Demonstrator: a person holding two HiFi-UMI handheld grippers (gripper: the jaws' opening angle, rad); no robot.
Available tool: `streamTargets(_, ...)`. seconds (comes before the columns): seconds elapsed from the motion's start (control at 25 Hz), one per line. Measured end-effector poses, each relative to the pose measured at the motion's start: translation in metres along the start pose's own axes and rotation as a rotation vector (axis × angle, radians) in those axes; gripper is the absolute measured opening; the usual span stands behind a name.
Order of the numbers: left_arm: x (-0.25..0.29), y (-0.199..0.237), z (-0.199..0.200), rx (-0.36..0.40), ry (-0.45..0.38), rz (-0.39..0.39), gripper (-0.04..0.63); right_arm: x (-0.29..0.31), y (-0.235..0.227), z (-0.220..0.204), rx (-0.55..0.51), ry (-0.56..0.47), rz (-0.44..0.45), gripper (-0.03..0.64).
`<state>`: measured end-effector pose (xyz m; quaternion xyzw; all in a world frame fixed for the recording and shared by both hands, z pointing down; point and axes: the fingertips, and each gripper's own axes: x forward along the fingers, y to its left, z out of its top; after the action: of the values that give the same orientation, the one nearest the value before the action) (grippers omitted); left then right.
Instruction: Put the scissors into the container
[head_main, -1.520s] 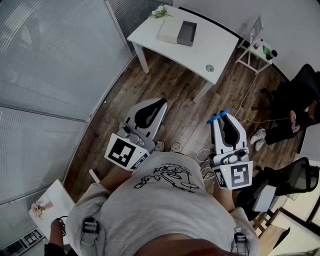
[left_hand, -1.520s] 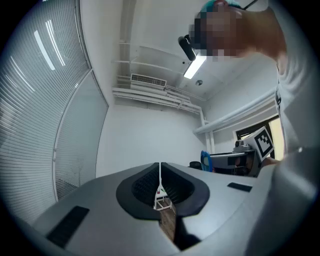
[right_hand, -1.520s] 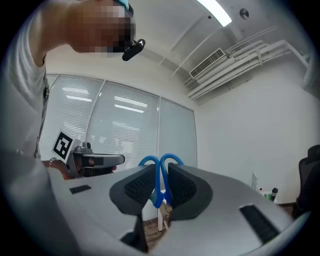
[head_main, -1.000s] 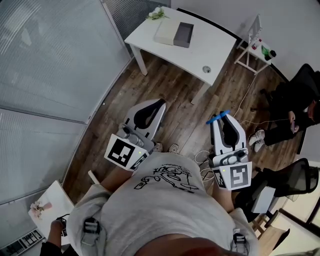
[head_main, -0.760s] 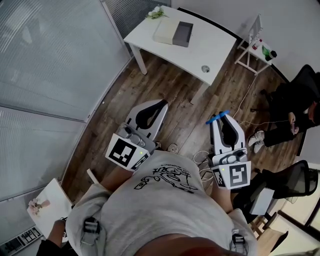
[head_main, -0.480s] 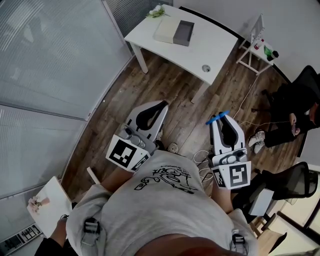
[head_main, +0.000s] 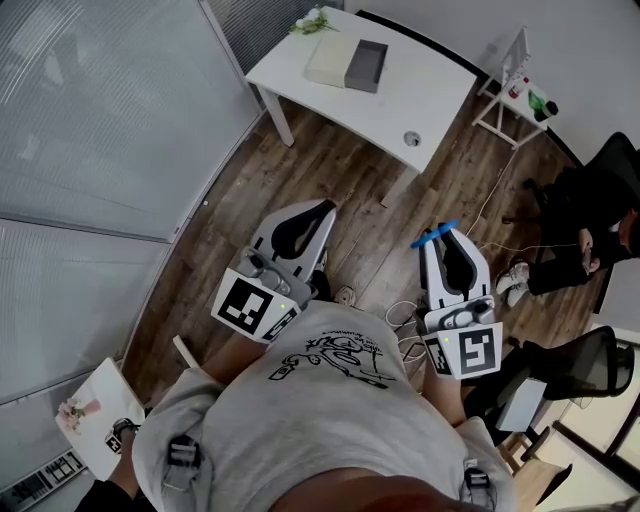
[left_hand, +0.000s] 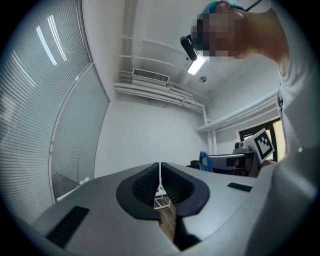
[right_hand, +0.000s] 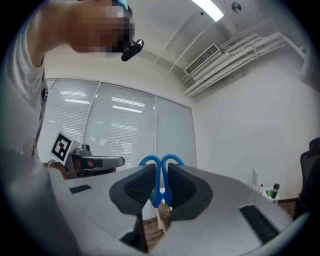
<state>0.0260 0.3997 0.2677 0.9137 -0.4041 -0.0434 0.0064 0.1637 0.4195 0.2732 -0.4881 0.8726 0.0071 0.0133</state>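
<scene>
Scissors (right_hand: 161, 161): pinched in the right gripper (head_main: 447, 243), with the blue handle loops uppermost at its tips and the long axis running down between the pads.
Left gripper (left_hand: 160, 170): pressed together, nothing between.
Container (head_main: 368, 68): grey box on the white table (head_main: 430, 85), well apart from the scissors.
Hidden: the blades, covered by the pads.

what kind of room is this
Probably an office: a white rectangular desk stands on dark wood-plank flooring, a black office chair sits at the right, and tall grey slatted blinds line one wall.
</scene>
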Motion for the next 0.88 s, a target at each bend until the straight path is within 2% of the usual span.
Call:
streamTargets(0.48,0.025,0.056,0.002,-0.014,0.002,0.010,0.028,0.064,-0.004,0.004,0.000,0.009,0.032,0.084)
streamTargets(0.88,0.051,0.143,0.004,-0.020,-0.004,0.017,0.028,0.157,-0.003,0.005,-0.021,0.013,0.056,0.084)
